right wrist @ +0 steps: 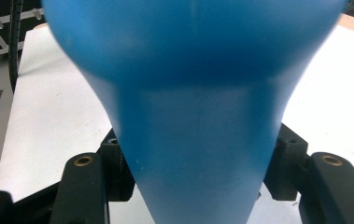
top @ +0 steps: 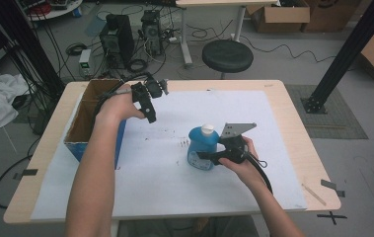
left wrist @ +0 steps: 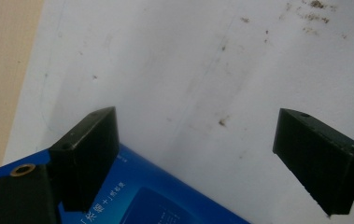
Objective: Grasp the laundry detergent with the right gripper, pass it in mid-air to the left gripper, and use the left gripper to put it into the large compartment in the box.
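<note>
Wood table [top: 293, 123] w/ white sheet [top: 224, 148]; bottle [top: 203, 146], box [top: 93, 118] on it.

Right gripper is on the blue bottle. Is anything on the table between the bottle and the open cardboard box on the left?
Nothing lies on the sheet between the blue bottle and the cardboard box. The left gripper, jaws open and empty, hangs above the box's near-right edge, so it could crowd that path. The right gripper clamps the bottle.
</note>
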